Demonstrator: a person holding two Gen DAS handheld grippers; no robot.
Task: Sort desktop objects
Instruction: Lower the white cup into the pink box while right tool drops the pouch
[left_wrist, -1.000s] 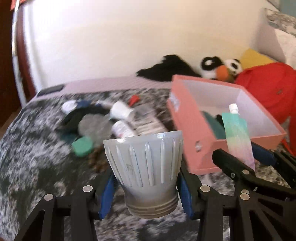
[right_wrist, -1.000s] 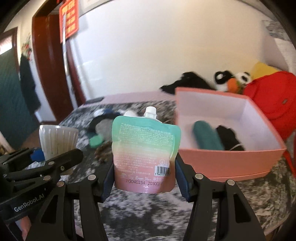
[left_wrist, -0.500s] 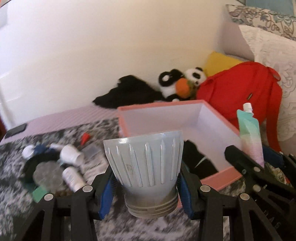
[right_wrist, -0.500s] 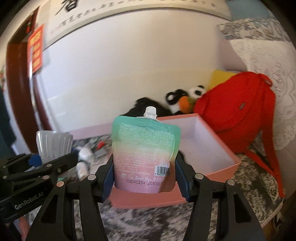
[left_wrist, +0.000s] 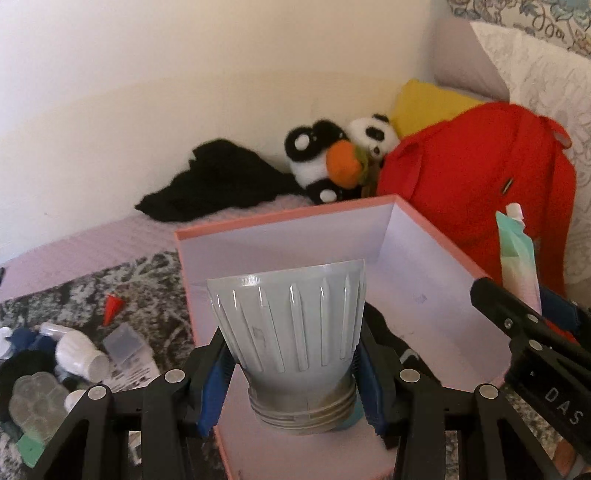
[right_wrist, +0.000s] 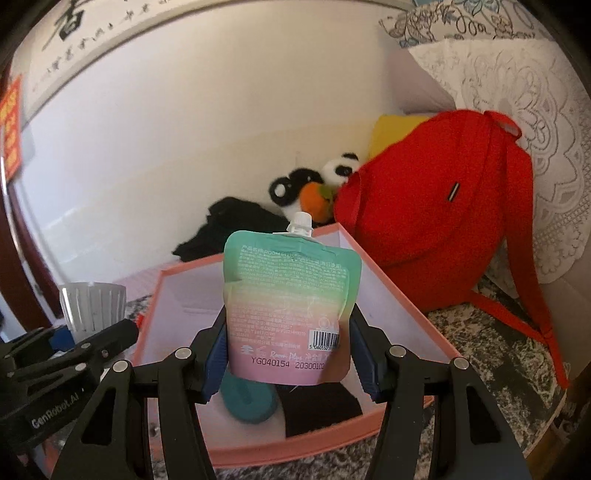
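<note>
Bed (left_wrist: 155, 280) with grey-and-white mottled blanket, pale pink sheet toward the wall. Pink open box (left_wrist: 280, 221) sits on the blanket; use it as reference. Left of box: red cone (left_wrist: 112, 304), clear plastic case (left_wrist: 123, 338), white bottle (left_wrist: 79, 354) on its side, printed leaflet (left_wrist: 135, 371), clear blister tray (left_wrist: 35, 397). Behind box, at the wall: black garment (left_wrist: 218, 181), panda plush (left_wrist: 332, 158). Right of box: red backpack (right_wrist: 436, 214), touching its far corner, yellow cushion (left_wrist: 424, 103) behind.
</note>
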